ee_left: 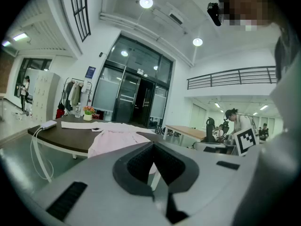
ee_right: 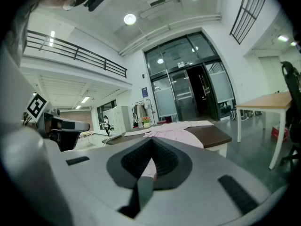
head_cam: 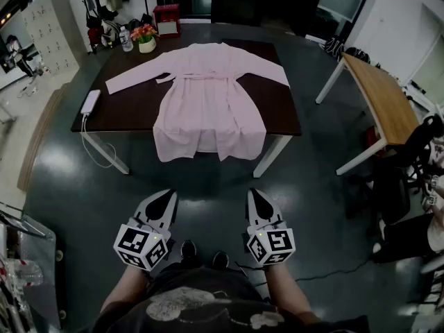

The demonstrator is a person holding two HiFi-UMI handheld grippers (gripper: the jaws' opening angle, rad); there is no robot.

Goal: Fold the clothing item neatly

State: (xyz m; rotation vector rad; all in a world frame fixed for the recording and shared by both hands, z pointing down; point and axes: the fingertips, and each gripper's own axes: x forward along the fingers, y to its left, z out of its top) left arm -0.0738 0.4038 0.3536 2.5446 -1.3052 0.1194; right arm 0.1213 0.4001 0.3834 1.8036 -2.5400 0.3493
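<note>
A pale pink robe (head_cam: 207,96) lies spread flat on a dark brown table (head_cam: 132,106), sleeves out to both sides and hem hanging over the near edge. The robe (ee_left: 113,138) shows ahead in the left gripper view, and the robe (ee_right: 176,132) also in the right gripper view. My left gripper (head_cam: 166,198) and right gripper (head_cam: 254,196) are held low over the floor, well short of the table, side by side. Both are shut with nothing between the jaws.
On the table a white power strip (head_cam: 91,101) with a dangling cable lies at the left end, and a flower pot (head_cam: 146,41) and a bottle (head_cam: 125,39) stand at the far corner. A wooden table (head_cam: 378,99) stands to the right, chairs beyond it.
</note>
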